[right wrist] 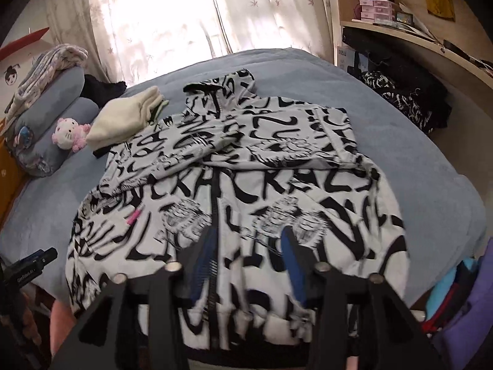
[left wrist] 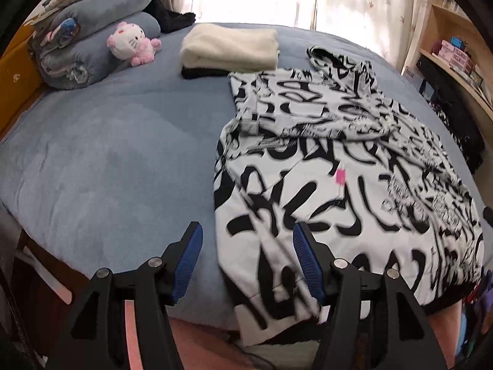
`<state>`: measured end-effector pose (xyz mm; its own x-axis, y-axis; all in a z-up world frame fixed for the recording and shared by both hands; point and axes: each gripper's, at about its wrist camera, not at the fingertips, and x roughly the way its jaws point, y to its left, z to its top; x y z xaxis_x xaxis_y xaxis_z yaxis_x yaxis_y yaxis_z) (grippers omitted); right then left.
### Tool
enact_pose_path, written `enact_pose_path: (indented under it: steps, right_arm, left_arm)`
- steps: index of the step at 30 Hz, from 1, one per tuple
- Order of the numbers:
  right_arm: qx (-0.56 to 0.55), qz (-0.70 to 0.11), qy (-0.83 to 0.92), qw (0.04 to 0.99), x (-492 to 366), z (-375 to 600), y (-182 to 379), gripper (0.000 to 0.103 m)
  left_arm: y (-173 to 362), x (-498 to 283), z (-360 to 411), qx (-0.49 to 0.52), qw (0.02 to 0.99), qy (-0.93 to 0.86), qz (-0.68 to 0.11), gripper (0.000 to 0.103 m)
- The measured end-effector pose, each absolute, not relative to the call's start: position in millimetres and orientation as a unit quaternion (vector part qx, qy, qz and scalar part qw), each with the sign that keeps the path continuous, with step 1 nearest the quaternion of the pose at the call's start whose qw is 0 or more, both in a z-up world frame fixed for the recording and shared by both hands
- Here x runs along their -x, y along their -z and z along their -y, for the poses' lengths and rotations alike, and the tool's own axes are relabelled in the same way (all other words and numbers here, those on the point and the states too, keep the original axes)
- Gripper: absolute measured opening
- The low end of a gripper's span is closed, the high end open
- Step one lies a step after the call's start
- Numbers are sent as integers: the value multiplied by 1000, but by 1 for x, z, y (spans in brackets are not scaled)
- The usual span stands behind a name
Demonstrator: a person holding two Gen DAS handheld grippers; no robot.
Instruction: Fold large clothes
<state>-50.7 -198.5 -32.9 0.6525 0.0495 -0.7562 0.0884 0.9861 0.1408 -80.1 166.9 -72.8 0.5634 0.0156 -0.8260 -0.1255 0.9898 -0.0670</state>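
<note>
A large black-and-white graffiti-print hooded jacket (left wrist: 339,166) lies flat on the blue bed (left wrist: 107,154), hood at the far end, both sleeves folded across the chest. It also shows in the right wrist view (right wrist: 246,178), with its zipper running toward me. My left gripper (left wrist: 248,237) is open and empty, above the jacket's near left hem edge. My right gripper (right wrist: 246,240) is open and empty, above the jacket's lower front by the zipper. The left gripper's body (right wrist: 30,266) shows at the left edge of the right wrist view.
A folded cream garment (left wrist: 229,47) on a black one lies beyond the jacket. A pink plush cat (left wrist: 131,43) and rolled blue bedding (left wrist: 92,40) sit far left. Dark clothes (right wrist: 406,104) and a shelf (right wrist: 416,34) stand at the right. Curtains (right wrist: 172,18) hang behind.
</note>
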Motion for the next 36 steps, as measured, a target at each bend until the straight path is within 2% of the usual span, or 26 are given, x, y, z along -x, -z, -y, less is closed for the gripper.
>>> enact_pose_path:
  steps: [10, 17, 26, 31, 36]
  right_arm:
    - [-115, -458, 37, 881, 81, 279, 62, 53]
    - [-155, -491, 65, 855, 99, 332, 93, 53]
    - [-215, -505, 17, 836, 97, 346, 123, 53]
    - [-184, -512, -6, 839, 90, 331, 132, 53]
    - [-227, -519, -23, 824, 90, 344, 142, 53]
  left_arm:
    - [114, 84, -183, 113, 847, 24, -519, 59]
    - [131, 86, -178, 141, 836, 57, -527, 61]
    - [139, 79, -180, 160, 826, 69, -536, 67]
    - [142, 75, -182, 170, 820, 76, -541, 70]
    - [146, 73, -185, 184, 817, 81, -541, 71]
